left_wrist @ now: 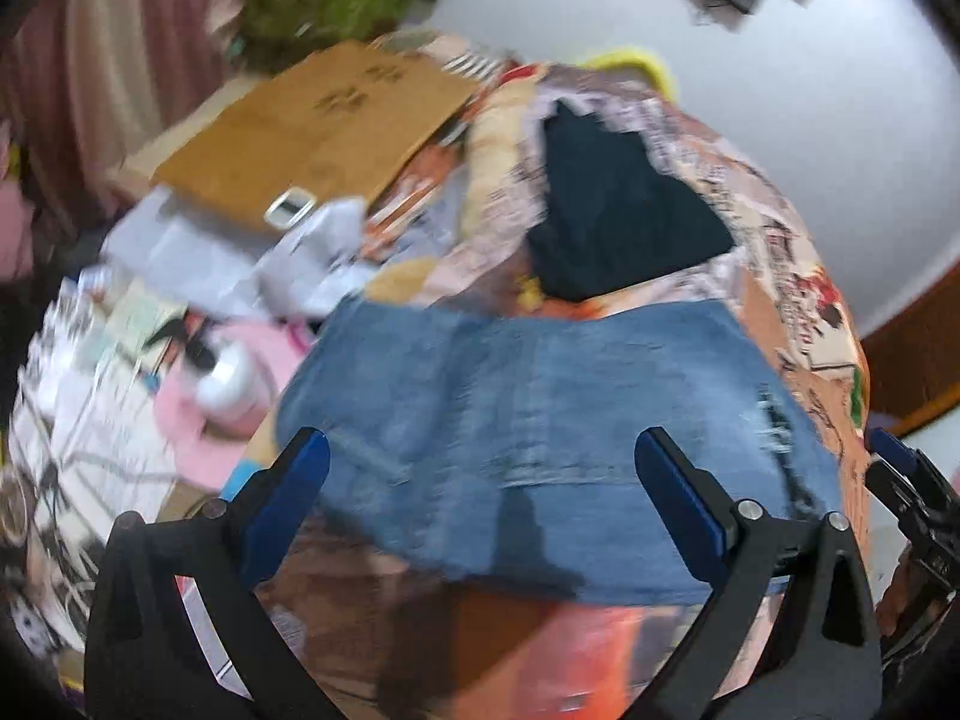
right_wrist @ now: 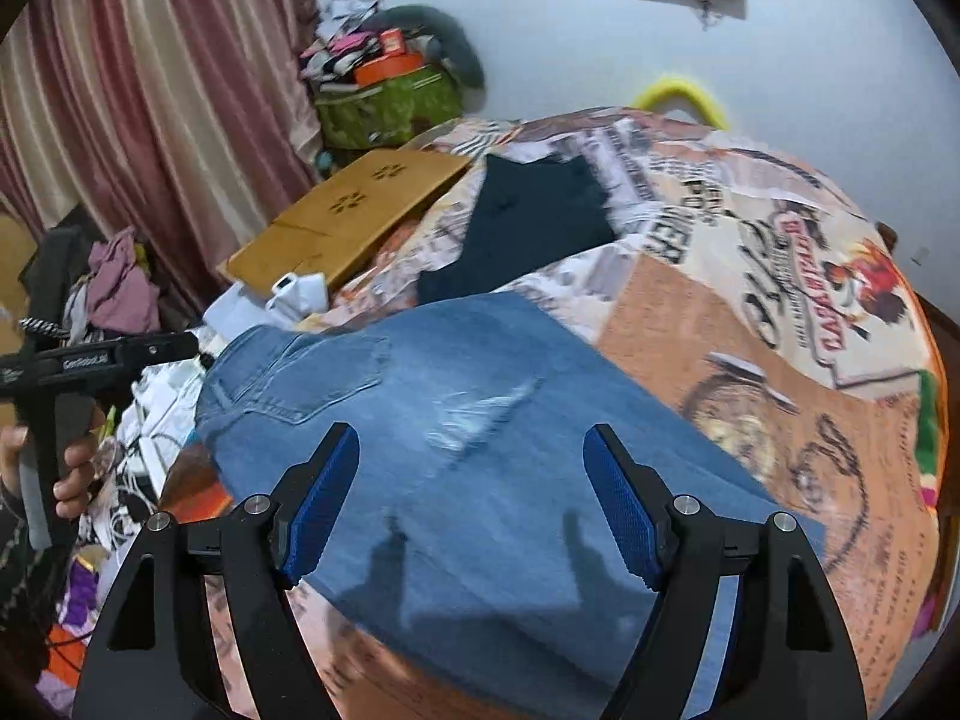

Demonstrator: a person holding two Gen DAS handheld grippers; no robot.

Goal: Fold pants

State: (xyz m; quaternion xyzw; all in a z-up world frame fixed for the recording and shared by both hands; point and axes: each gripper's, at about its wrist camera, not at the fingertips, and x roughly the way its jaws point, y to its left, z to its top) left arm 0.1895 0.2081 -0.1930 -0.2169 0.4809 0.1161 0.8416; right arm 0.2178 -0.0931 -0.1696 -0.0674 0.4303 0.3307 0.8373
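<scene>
Folded blue jeans [left_wrist: 540, 420] lie flat on a printed bedspread [left_wrist: 798, 252]. In the right wrist view the jeans [right_wrist: 468, 438] show a back pocket at the left and a frayed rip in the middle. My left gripper [left_wrist: 483, 450] hovers above them, open, nothing between its blue pads. My right gripper [right_wrist: 471, 447] is also open and empty above the jeans. The right gripper's tip [left_wrist: 900, 462] shows at the right edge of the left wrist view. A hand [right_wrist: 72, 468] holding the left gripper's handle [right_wrist: 90, 360] shows at the left edge of the right wrist view.
A folded dark garment [right_wrist: 528, 228] lies beyond the jeans on the bedspread [right_wrist: 780, 330]. A brown board [right_wrist: 354, 216], white papers and a pink cloth [left_wrist: 228, 396] clutter the left side. Striped curtains [right_wrist: 138, 120] and a green bag [right_wrist: 384, 108] stand behind.
</scene>
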